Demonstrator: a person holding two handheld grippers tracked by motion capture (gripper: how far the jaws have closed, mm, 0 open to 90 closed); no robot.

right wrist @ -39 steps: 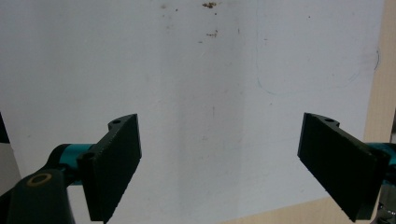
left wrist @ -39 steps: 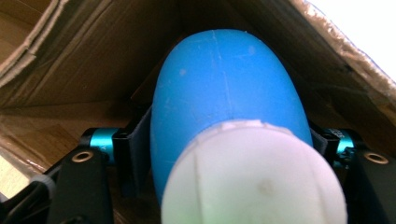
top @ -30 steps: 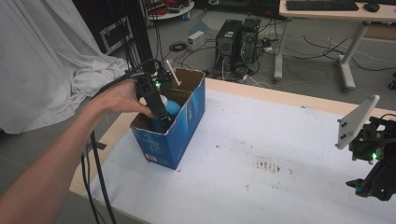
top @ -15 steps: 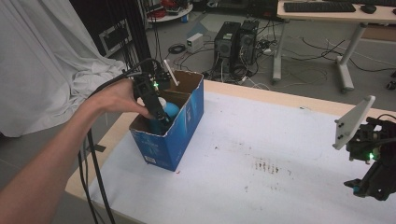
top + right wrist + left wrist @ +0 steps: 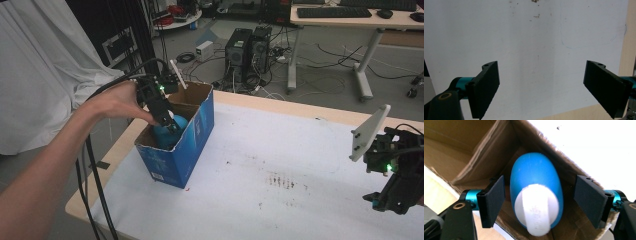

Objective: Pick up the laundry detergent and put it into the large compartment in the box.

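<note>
White-covered tabletop point(image 5: 300, 165) with brown stains mid-surface, an open blue cardboard box point(image 5: 182, 147) at its left end. Inside the box a blue egg-shaped object point(image 5: 536, 187) with a white cap or strap on its near end, lying against the box wall. Left gripper point(image 5: 537, 200) reaches down into the box, jaws apart on either side of the blue object, not touching it. Right gripper point(image 5: 541, 87) hovers over bare tabletop at the right edge, jaws wide apart, nothing between them. The object looks smooth, rounded, probably light hard plastic and likely slippery; best grip seems across its widest middle, squarely, or it may squirt out.
</note>
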